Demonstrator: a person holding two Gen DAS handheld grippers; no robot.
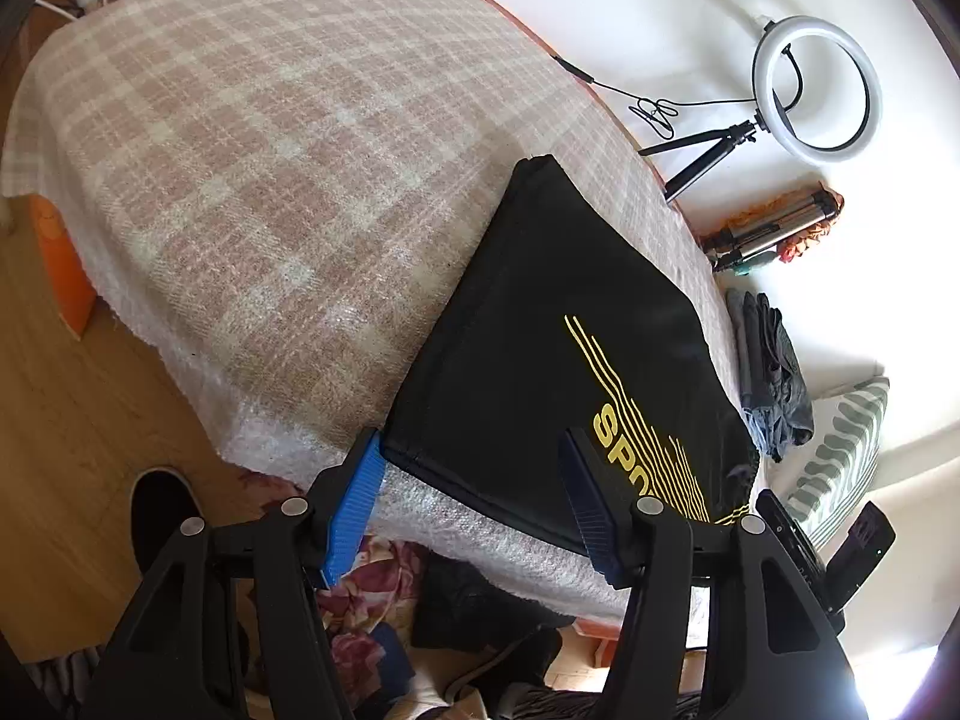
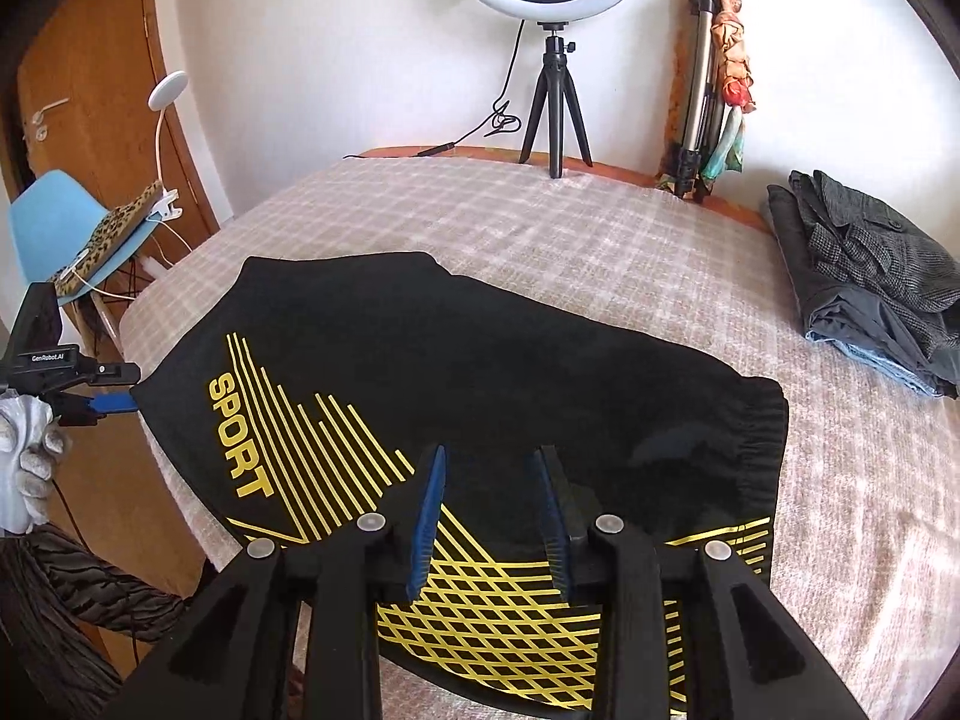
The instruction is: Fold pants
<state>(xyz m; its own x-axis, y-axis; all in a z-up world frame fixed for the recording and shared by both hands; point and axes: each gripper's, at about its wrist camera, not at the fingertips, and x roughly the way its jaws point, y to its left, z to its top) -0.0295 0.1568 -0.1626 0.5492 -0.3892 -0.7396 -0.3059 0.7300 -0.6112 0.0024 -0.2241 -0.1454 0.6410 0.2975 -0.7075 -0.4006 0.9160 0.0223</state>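
Black pants (image 2: pixel 456 360) with yellow stripes and the word SPORT lie folded flat on the pink checked table cover (image 2: pixel 600 240); they also show in the left wrist view (image 1: pixel 570 312). My left gripper (image 1: pixel 474 462) is open at the pants' near edge by the table's edge, its blue fingers wide apart around the hem corner. It also shows in the right wrist view (image 2: pixel 108 403) at the pants' left edge. My right gripper (image 2: pixel 489 468) is open just above the yellow-striped part, with nothing between its blue fingers.
A stack of folded grey clothes (image 2: pixel 864 282) lies at the table's right. A ring light on a tripod (image 2: pixel 549 60) and a second tripod (image 2: pixel 702 90) stand at the far edge. A blue chair (image 2: pixel 66 222) is at left. Clothes lie on the floor (image 1: pixel 384 588).
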